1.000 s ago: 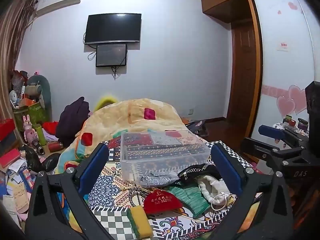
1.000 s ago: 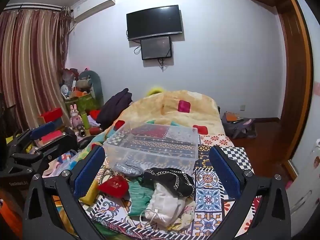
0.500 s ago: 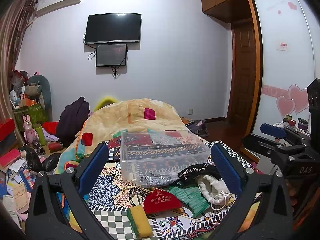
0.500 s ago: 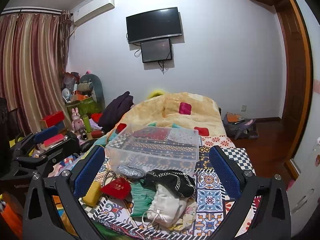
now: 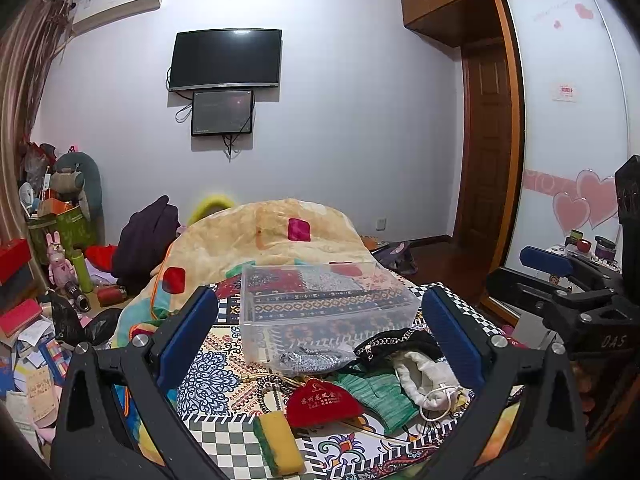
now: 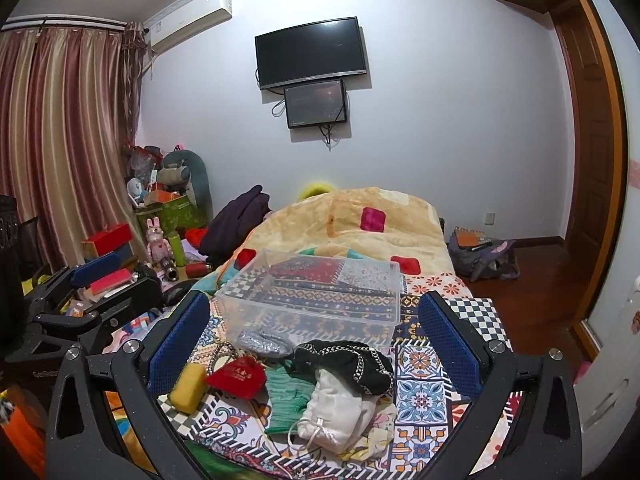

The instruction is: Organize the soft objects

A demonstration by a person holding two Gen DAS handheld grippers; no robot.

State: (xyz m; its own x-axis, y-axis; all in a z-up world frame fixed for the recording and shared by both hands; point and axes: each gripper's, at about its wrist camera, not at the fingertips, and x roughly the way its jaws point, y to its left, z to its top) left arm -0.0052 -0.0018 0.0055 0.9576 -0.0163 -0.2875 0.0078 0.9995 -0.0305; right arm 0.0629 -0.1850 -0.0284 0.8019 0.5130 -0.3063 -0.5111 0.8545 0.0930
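Red pouch (image 5: pixel 323 402), green cloth (image 5: pixel 376 394), white bag (image 5: pixel 424 376), black purse (image 5: pixel 394 344) heaped before empty clear bin (image 5: pixel 326 300).

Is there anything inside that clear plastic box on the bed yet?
No, the clear plastic box looks empty; only the patterned bedspread shows through it, and the soft items lie in front of it.

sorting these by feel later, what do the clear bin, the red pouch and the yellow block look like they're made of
Clear bin: rigid, glossy transparent plastic; the bedspread pattern shows through its walls.
Red pouch: likely soft matte fabric, perhaps velvet; it slumps and bears gold printed lettering.
Yellow block: apparently a foam sponge with a green scouring layer along one side; dull, porous-looking surface.
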